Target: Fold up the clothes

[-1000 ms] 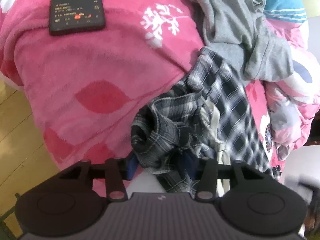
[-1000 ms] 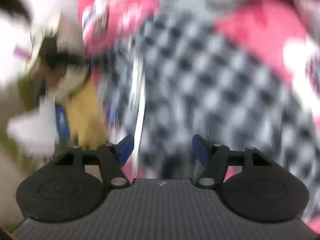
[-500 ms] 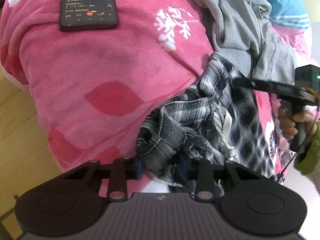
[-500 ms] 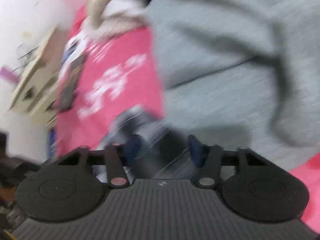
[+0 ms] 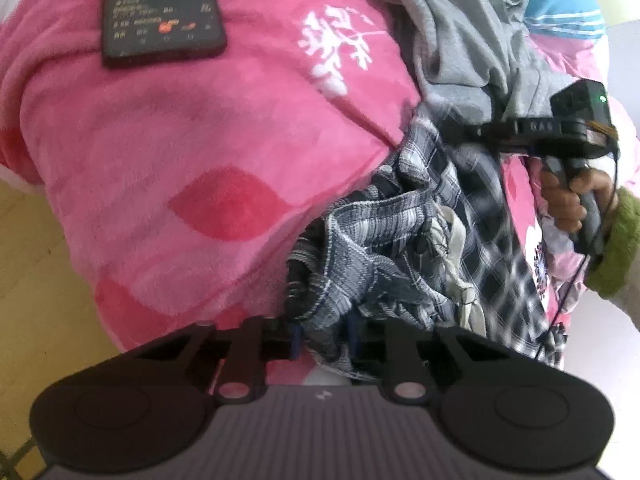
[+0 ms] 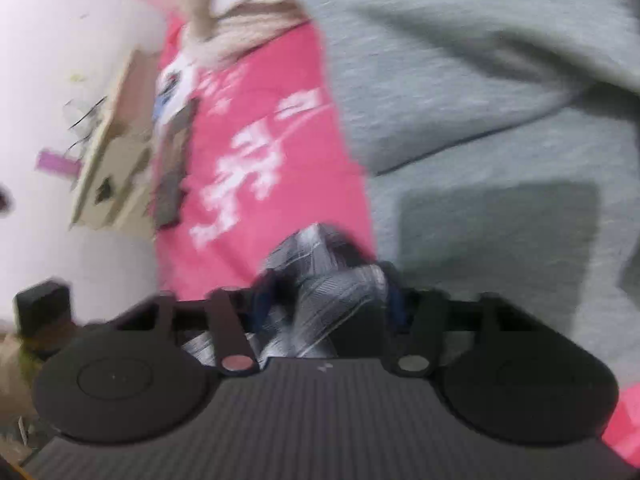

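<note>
A crumpled black-and-white plaid garment (image 5: 400, 248) with a white drawstring (image 5: 452, 248) lies on a pink blanket (image 5: 200, 140). My left gripper (image 5: 324, 336) is shut on its near edge, with the cloth bunched between the blue pads. My right gripper (image 5: 448, 132), held by a hand (image 5: 568, 200) in a green sleeve, reaches the garment's far end. In the blurred right wrist view the right gripper (image 6: 328, 300) is open, with a fold of the plaid cloth (image 6: 320, 280) lying between its spread fingers.
A grey garment (image 5: 472, 48) is heaped just behind the plaid one and fills the right wrist view (image 6: 480, 120). A phone (image 5: 160, 8) lies on the blanket at far left. Blue cloth (image 5: 560, 4) sits at the back right. Wooden floor (image 5: 32, 280) lies beyond the blanket's left edge.
My left gripper's fingers have closed on the plaid garment's near edge. The right gripper swung in from the right and now has the garment's far end between its open fingers.
</note>
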